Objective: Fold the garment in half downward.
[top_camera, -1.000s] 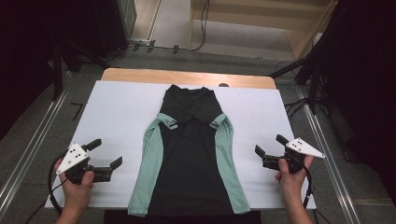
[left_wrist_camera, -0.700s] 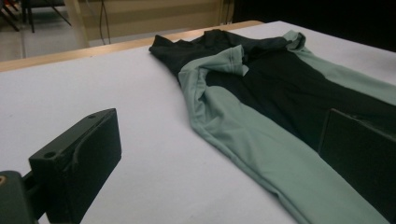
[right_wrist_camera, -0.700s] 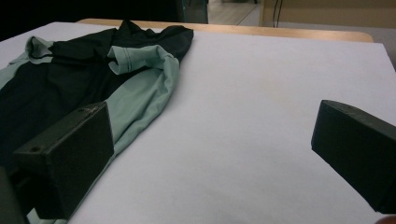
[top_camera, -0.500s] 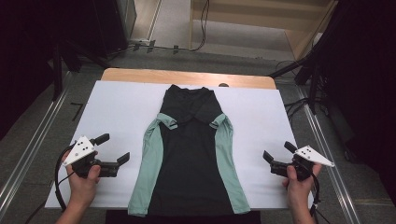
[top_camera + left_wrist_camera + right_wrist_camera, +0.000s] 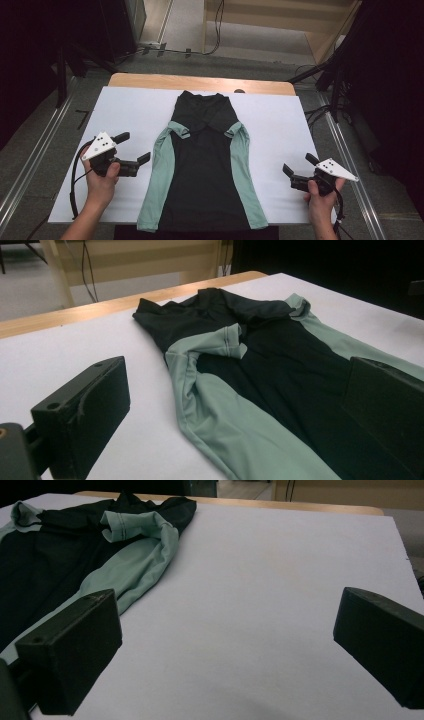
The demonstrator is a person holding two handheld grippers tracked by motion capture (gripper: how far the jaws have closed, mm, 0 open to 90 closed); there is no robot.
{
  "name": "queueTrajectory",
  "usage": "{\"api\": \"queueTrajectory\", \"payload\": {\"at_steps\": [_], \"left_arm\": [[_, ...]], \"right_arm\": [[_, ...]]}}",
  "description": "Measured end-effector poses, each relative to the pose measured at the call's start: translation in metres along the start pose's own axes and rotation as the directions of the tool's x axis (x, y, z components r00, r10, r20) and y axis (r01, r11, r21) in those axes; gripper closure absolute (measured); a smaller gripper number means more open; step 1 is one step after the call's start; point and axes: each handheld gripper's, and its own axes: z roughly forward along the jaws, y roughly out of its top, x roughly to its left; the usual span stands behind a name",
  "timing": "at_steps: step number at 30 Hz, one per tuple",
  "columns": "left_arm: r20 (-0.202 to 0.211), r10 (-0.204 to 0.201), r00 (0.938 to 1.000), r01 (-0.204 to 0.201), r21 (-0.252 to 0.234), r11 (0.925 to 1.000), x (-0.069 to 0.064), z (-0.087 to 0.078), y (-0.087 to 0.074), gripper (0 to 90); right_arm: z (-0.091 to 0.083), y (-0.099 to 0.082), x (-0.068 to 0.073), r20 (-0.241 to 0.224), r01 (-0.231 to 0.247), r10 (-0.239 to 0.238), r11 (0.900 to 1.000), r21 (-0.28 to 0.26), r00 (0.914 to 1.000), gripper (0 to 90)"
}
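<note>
Along its own fingers, left gripper shows shirt sleeve folds.

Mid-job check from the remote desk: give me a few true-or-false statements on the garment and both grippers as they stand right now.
1. The black and green garment lies flat on the white sheet. True.
2. The left gripper is shut on a sleeve. False: its jaws are open and clear of the cloth.
3. The right gripper is open above bare sheet. True.
4. The garment's green panels run down its middle. False: they run along both sides, with black in the middle.
5. Both grippers sit on the same side of the garment. False: one on each side.
</note>
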Motion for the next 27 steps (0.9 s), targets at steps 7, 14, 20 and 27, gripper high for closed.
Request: {"api": "queueTrajectory", "payload": {"at_steps": [7, 14, 20, 27], "left_arm": [[0.016, -0.009, 0.9998, 0.009, -0.006, 0.9999, 0.001, 0.013, 0.012, 0.0], [0.032, -0.009, 0.9994, 0.009, 0.006, 0.9999, 0.003, 0.027, 0.02, 0.0], [0.042, -0.015, 0.999, 0.015, 0.007, 0.9999, 0.008, 0.038, 0.028, 0.0], [0.058, -0.023, 0.9981, 0.023, -0.001, 0.9997, 0.014, 0.05, 0.037, 0.0]], "right_arm": [[0.001, -0.002, 0.002, -0.007, 0.004, -0.003, 1.0, 0.005, 1.0, 0.0], [0.0, -0.002, 0.004, -0.008, 0.017, -0.017, 0.9998, 0.006, 0.9998, 0.0], [-0.001, -0.004, 0.007, -0.011, 0.038, -0.038, 0.999, 0.021, 0.9992, 0.0], [0.002, -0.005, 0.006, -0.019, 0.034, -0.034, 0.9992, 0.018, 0.9992, 0.0]]}}
